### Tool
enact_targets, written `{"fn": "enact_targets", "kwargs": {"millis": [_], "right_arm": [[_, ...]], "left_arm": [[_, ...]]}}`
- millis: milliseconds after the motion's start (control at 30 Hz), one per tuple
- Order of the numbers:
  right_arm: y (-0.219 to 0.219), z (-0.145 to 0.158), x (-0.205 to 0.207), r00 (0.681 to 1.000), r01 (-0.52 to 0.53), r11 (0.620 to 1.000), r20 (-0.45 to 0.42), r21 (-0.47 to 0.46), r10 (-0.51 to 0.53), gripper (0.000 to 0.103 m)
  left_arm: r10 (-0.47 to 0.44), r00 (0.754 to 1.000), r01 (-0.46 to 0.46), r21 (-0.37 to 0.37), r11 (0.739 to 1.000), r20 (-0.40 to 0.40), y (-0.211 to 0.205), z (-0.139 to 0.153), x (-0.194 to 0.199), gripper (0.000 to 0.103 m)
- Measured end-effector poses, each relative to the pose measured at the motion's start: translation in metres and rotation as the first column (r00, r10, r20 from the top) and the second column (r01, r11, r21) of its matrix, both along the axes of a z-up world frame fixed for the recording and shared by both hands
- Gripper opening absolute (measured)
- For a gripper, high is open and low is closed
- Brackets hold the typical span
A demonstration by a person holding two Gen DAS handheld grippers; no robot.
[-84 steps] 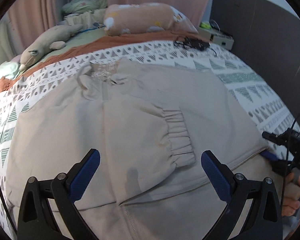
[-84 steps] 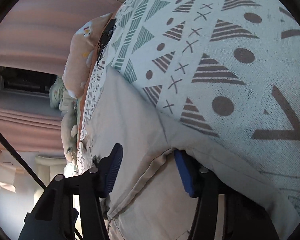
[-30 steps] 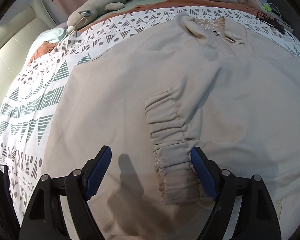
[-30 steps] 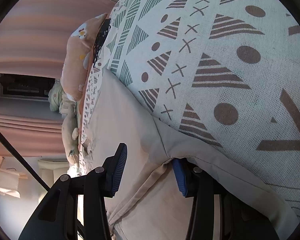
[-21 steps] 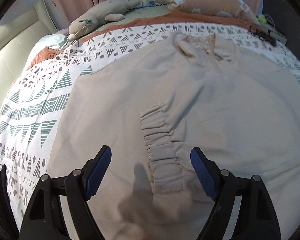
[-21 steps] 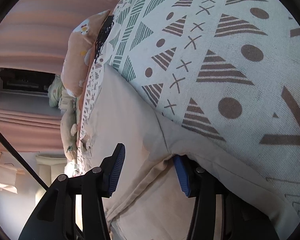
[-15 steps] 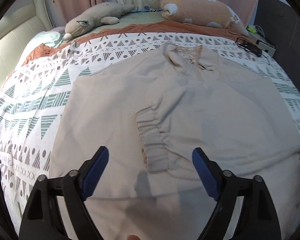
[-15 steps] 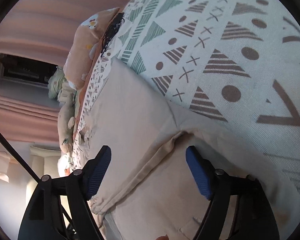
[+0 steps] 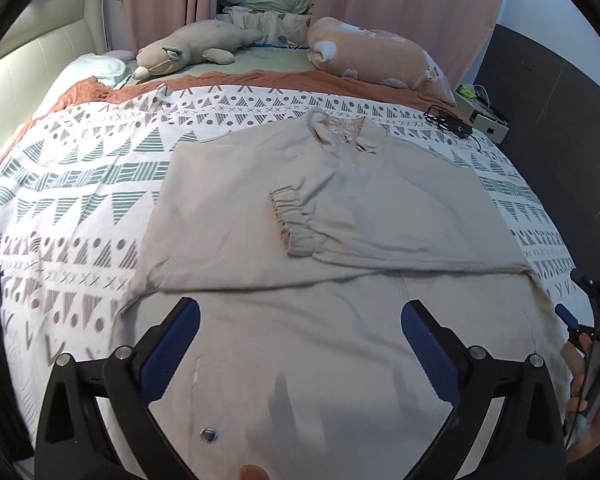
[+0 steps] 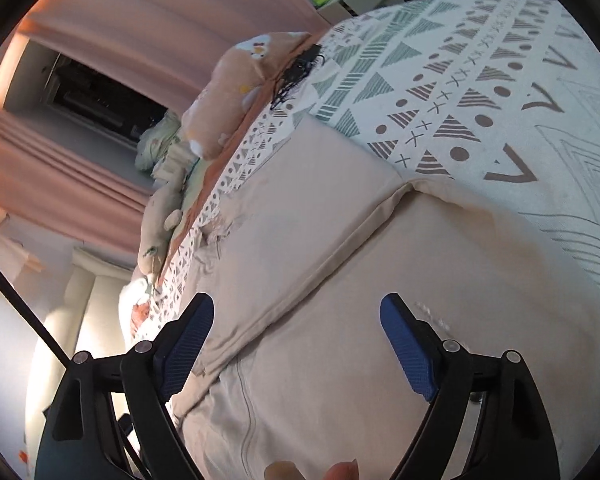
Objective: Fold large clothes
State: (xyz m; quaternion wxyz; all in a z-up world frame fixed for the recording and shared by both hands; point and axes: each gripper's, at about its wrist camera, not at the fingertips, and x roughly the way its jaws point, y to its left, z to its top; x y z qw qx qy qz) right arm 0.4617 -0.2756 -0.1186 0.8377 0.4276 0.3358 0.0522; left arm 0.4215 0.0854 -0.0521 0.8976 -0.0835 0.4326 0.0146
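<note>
A large beige jacket (image 9: 340, 208) lies flat on the patterned bedspread (image 9: 80, 184), collar toward the pillows. One sleeve is folded across the chest, and its gathered cuff (image 9: 294, 224) rests near the middle. My left gripper (image 9: 300, 332) hovers above the jacket's lower hem; its jaws are opening and hold nothing. My right gripper (image 10: 296, 340) hangs over the jacket (image 10: 320, 240) at its right side, near the folded sleeve edge; its jaws are opening too, and no cloth is pinched between them. That right gripper (image 9: 580, 320) also shows in the left wrist view, at the right edge, in a hand.
A plush toy (image 9: 188, 48) and an orange pillow (image 9: 380, 60) lie at the head of the bed. A black cable bundle (image 9: 452, 124) sits by the far right corner, a small box (image 9: 488, 116) beyond it. Pink curtains (image 10: 120, 40) hang behind. A padded headboard (image 9: 32, 76) is at left.
Both grippers have risen and pulled back from the jacket. The right jaws have let go of the sleeve fold and opened wide. The left jaws have widened.
</note>
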Motion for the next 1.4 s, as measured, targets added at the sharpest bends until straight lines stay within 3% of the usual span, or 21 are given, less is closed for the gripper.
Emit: {"fn": "enact_targets", "kwargs": {"millis": [200, 400, 567, 900, 1167, 1400], "right_arm": [[0.008, 0.022, -0.036, 0.998, -0.068, 0.992, -0.001, -0.103, 0.068, 0.088], [0.010, 0.050, -0.079, 0.994, -0.098, 0.976, 0.036, -0.196, 0.107, 0.090], [0.006, 0.069, -0.116, 0.985, -0.099, 0.940, 0.102, -0.326, 0.139, 0.090], [-0.019, 0.080, -0.193, 0.981, -0.068, 0.872, 0.127, -0.485, 0.147, 0.090], [-0.040, 0.079, -0.244, 0.982, -0.097, 0.864, 0.095, -0.494, 0.164, 0.090], [-0.067, 0.059, -0.262, 0.980, -0.139, 0.893, 0.068, -0.428, 0.185, 0.090]], "left_arm": [[0.029, 0.998, -0.027, -0.048, 0.998, 0.047, 0.017, 0.019, -0.050, 0.103], [0.028, 0.995, -0.030, 0.022, 0.999, 0.093, 0.016, 0.033, -0.095, 0.103], [0.027, 0.989, -0.036, 0.061, 0.997, 0.147, 0.020, 0.043, -0.136, 0.103], [0.058, 0.976, -0.055, -0.016, 0.998, 0.209, 0.044, 0.037, -0.209, 0.103], [0.108, 0.973, -0.095, -0.071, 0.993, 0.202, 0.062, 0.010, -0.253, 0.102], [0.165, 0.972, -0.144, -0.134, 0.981, 0.167, 0.078, -0.022, -0.281, 0.094]]}}
